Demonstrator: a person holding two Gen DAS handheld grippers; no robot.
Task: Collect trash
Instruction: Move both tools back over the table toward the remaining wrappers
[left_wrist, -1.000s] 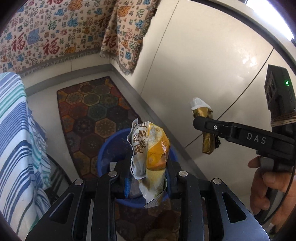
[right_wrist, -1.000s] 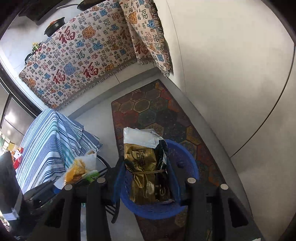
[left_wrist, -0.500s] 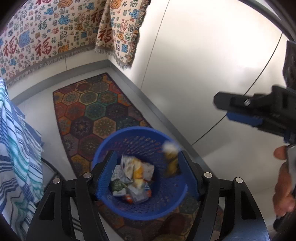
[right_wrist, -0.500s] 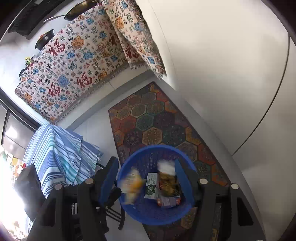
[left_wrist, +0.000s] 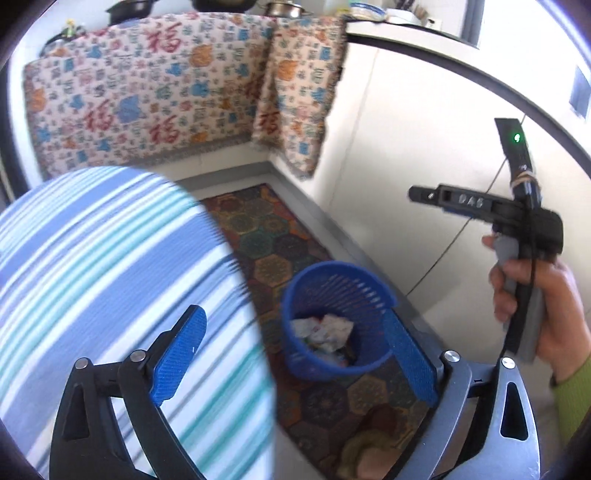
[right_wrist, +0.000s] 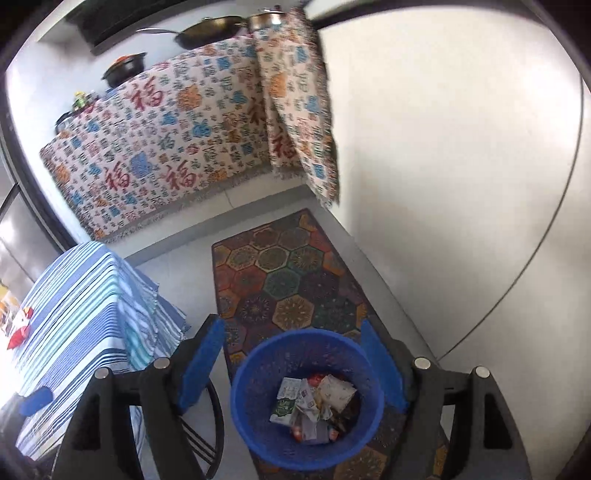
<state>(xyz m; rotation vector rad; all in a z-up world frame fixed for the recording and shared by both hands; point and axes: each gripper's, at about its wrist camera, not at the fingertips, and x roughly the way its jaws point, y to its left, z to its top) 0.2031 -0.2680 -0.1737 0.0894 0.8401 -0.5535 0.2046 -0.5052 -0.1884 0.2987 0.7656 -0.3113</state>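
Both my grippers, left gripper (left_wrist: 291, 356) and right gripper (right_wrist: 291, 363), have just opened, empty; swinging back I might clip the blue basket (right_wrist: 255, 363) rim and tip wrappers (right_wrist: 314, 406) onto the rug (right_wrist: 288, 280)

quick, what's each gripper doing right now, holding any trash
Left gripper: open, nothing between its jaws, which have just been opening.
Right gripper: open, empty, jaws just opened too; wrappers lie in the blue basket.

Pale, glossy wall panels (right_wrist: 461, 155) form the right side, meeting a light floor (right_wrist: 177, 273) along a grey skirting. A hexagon-patterned rug (right_wrist: 288, 280) lies along the wall. A fringed cloth with red characters (right_wrist: 162, 147) drapes the counter at the far end, with pans (right_wrist: 210, 31) above. A blue-striped tablecloth (right_wrist: 85, 306) covers a table on the left. Daylight enters at far left.
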